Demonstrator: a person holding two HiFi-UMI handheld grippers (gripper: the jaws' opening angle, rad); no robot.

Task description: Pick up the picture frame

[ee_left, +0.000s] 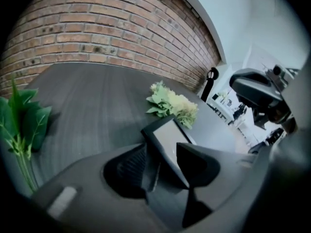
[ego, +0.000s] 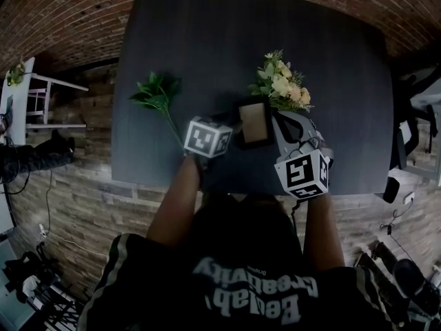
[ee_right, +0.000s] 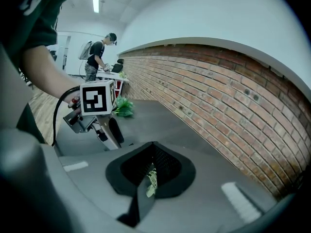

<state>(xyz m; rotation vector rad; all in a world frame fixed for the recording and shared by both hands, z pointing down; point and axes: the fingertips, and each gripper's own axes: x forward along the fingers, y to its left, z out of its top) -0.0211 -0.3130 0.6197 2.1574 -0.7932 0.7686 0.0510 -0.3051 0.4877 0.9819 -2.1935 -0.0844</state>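
Left gripper view, grasp step: your left gripper (ee_left: 164,159) holds its jaws apart astride the black rectangular picture frame (ee_left: 167,134), which stands on the dark table (ee_left: 97,106). Your right gripper (ee_right: 148,188) has its jaws together. Next, judged: close, then lift.

A dark grey rectangular table (ego: 207,47) is shown. A green leafy sprig (ego: 157,94) and a bouquet of cream and yellow flowers (ego: 281,85) are laid on it, well apart. Whether the black-rimmed picture frame (ego: 253,123) just beside the bouquet rests on it cannot be told.
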